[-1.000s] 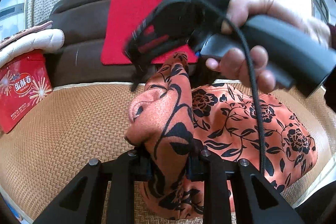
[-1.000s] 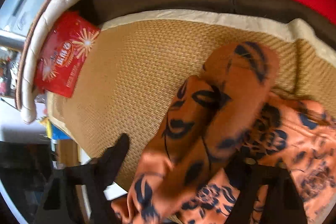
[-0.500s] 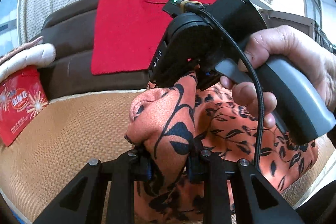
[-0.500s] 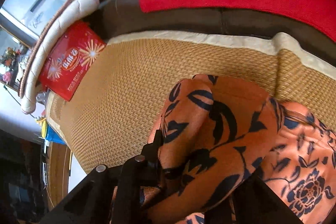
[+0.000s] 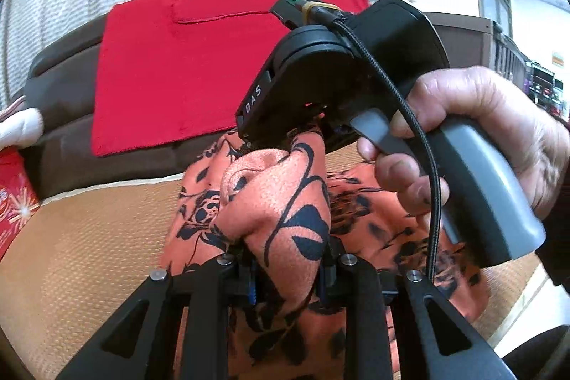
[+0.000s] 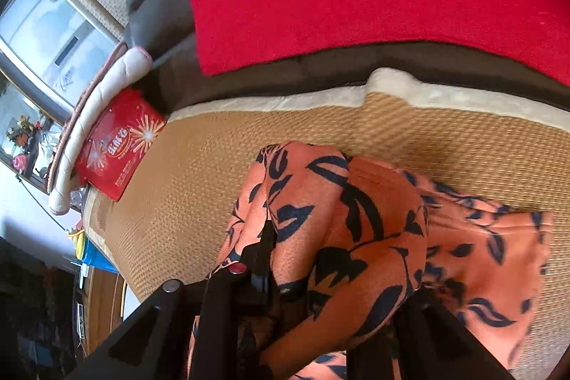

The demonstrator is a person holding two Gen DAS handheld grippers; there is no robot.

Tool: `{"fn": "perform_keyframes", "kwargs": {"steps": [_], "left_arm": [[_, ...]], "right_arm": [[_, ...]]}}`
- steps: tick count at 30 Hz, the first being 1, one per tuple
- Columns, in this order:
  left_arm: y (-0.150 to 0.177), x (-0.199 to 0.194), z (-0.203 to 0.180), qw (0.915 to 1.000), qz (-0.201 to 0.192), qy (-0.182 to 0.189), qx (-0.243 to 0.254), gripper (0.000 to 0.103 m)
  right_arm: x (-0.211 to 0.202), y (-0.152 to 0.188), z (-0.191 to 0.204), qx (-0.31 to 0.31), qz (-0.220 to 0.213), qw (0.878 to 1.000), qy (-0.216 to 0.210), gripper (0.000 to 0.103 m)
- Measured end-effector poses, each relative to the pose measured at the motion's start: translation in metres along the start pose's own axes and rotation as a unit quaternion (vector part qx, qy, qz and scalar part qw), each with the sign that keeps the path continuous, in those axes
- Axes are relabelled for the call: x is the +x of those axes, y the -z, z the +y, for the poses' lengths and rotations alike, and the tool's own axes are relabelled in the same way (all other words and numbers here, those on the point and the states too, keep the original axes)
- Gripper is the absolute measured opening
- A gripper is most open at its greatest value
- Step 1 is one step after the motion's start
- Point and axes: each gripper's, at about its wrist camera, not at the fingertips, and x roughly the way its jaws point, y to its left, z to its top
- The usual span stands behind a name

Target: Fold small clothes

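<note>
An orange garment with black flower print [image 5: 285, 212] lies bunched on the woven tan mat [image 5: 89, 237]. My left gripper [image 5: 288, 269] is shut on a raised fold of it. In the left wrist view my right gripper [image 5: 281, 141] comes down from above and bites the same fold a little farther along. In the right wrist view the garment [image 6: 356, 230] fills the space between the right gripper's fingers [image 6: 338, 301], which are shut on it; the rest spreads flat to the right [image 6: 498, 255].
A red cloth [image 5: 178, 66] hangs over the brown sofa back [image 5: 60, 102]. A red snack packet [image 6: 117, 145] leans at the mat's left end by a white cushion [image 6: 103, 95]. The mat's front edge [image 5: 527, 301] runs at lower right.
The right gripper swung in over the raised fold and closed on it close to the left gripper. The fold has been drawn up and toward the sofa back.
</note>
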Motion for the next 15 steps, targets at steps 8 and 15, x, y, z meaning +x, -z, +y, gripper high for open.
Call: {"fn": "perform_keyframes", "kwargs": {"steps": [8,15], "left_arm": [[-0.012,-0.005,-0.05,0.9981,-0.012,0.05,0.034,0.024],[-0.008,0.007,-0.075,0.9928,0.023,0.106,0.051,0.031]], "right_arm": [[-0.064,0.02,-0.041,-0.017,-0.056,0.998,0.005,0.018],[-0.076,0.041,-0.093,0.005,-0.079,0.997,0.011,0.018]]}}
